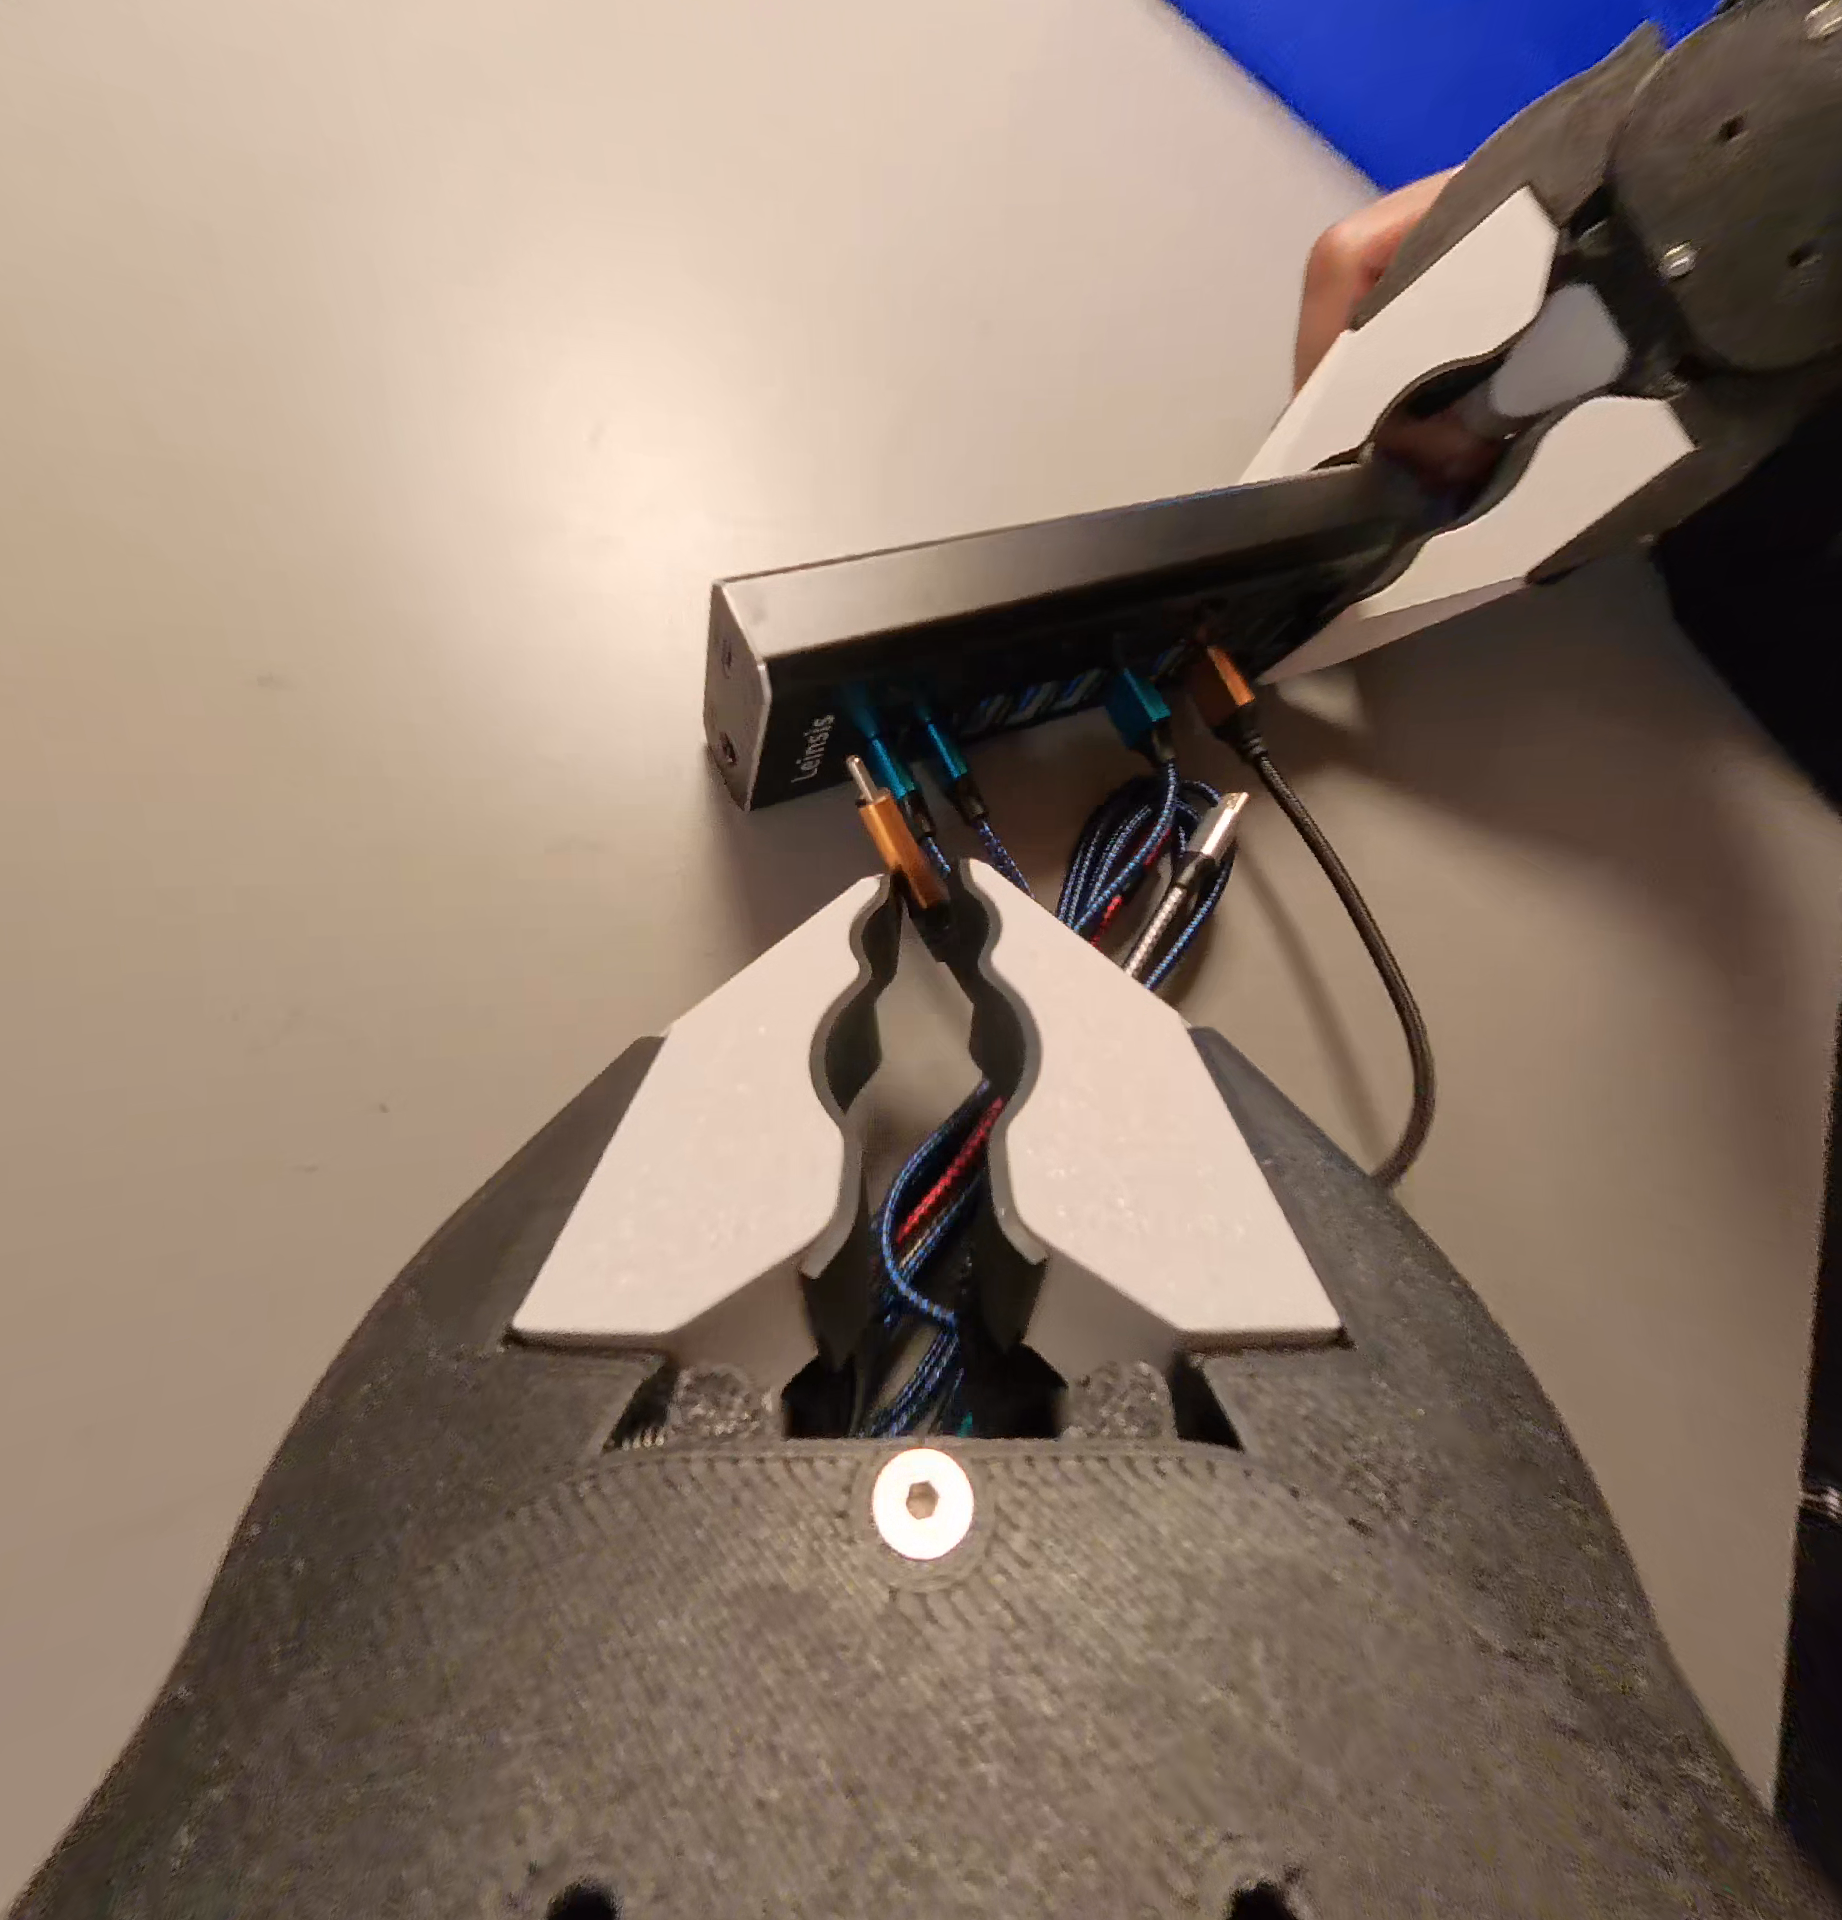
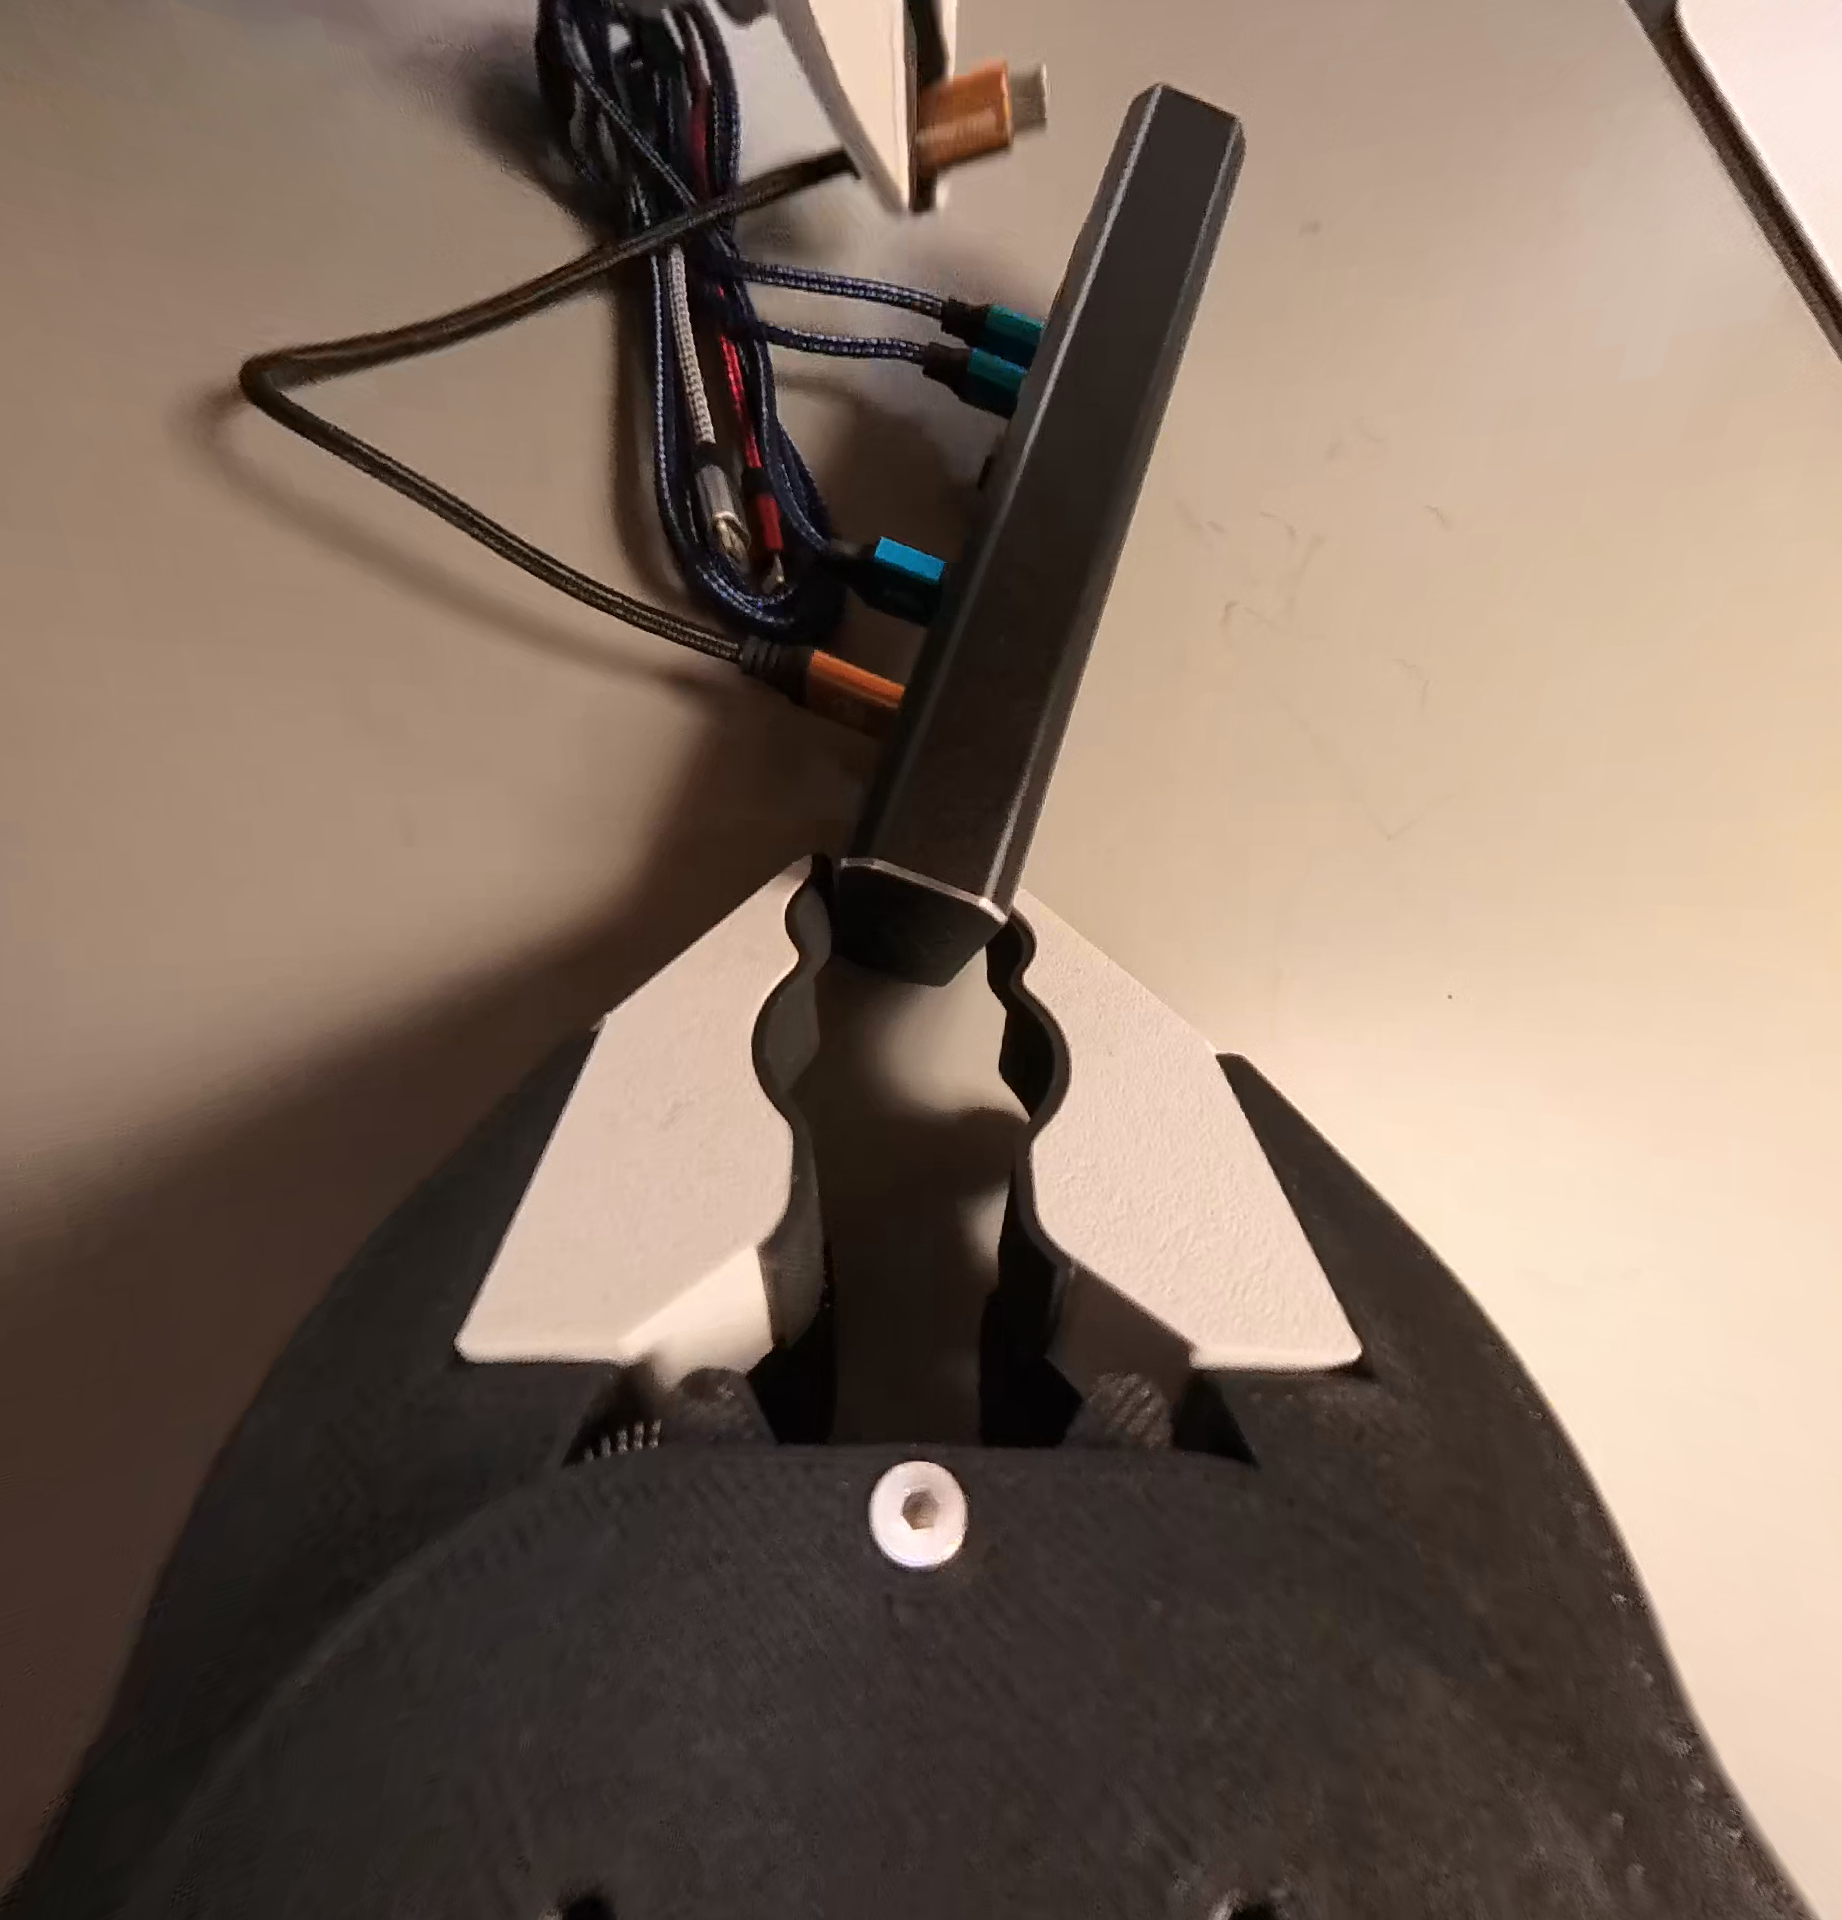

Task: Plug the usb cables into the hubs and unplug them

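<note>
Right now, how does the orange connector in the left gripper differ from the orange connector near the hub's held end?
The orange connector in the left gripper is unplugged, its small metal tip bare and short of the hub; the orange plug near the held end is seated in a port. The first is gripped by the left gripper; the second hangs free beside the right gripper. Both share orange shells and dark braided cable.

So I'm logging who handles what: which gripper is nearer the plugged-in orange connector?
Right. The right gripper clamps the hub end just beside that orange connector; the left gripper holds another orange plug near the hub's far end.
</note>
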